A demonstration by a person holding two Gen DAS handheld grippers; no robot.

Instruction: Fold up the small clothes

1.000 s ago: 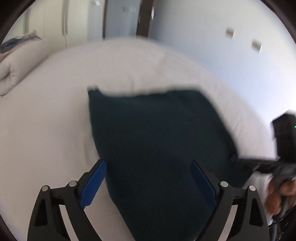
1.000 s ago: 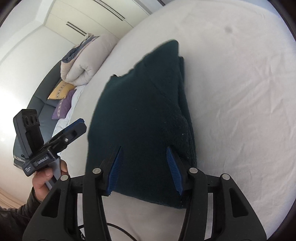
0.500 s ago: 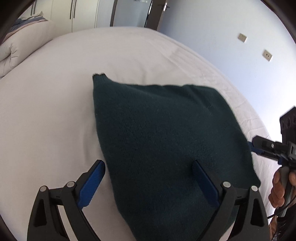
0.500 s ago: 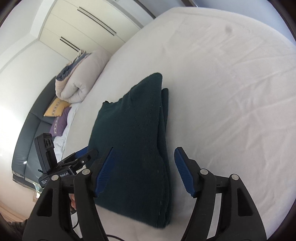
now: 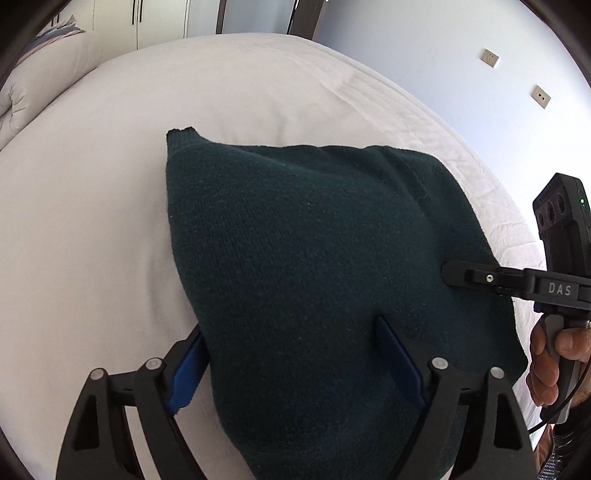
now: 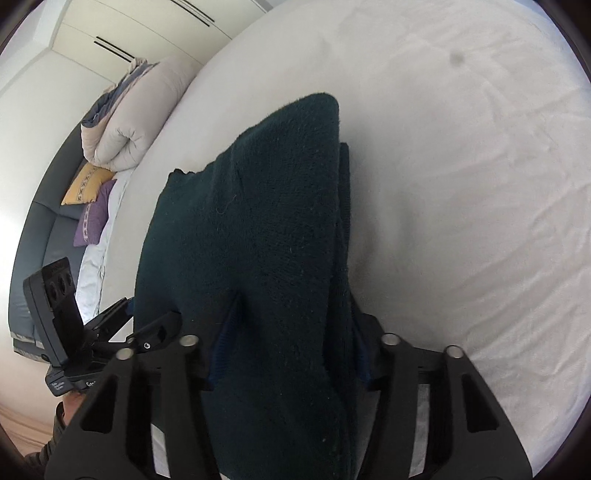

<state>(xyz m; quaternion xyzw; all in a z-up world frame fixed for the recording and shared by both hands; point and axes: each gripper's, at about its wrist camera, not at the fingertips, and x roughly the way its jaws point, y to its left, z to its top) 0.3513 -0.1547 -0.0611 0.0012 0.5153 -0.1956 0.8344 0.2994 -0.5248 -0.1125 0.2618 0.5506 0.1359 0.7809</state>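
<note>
A dark green knit sweater (image 5: 314,266) lies folded on the white bed (image 5: 92,221); it also shows in the right wrist view (image 6: 258,240). My left gripper (image 5: 291,354) is open, its blue fingers astride the sweater's near left corner, the left pad beside the edge and the right pad on the cloth. My right gripper (image 6: 291,339) is open around the near right edge, with folded layers bulging between the fingers. The right gripper also shows in the left wrist view (image 5: 480,277), its fingertips resting on the sweater.
A rolled duvet (image 6: 125,122) and yellow and purple cushions (image 6: 92,199) lie at the head of the bed. White wardrobes (image 5: 147,18) stand behind. A wall with sockets (image 5: 517,74) runs along the bed's right side.
Both grippers have moved forward and down onto the sweater's near edge. The right gripper, which opened half a second ago, now has the cloth between its fingers.
</note>
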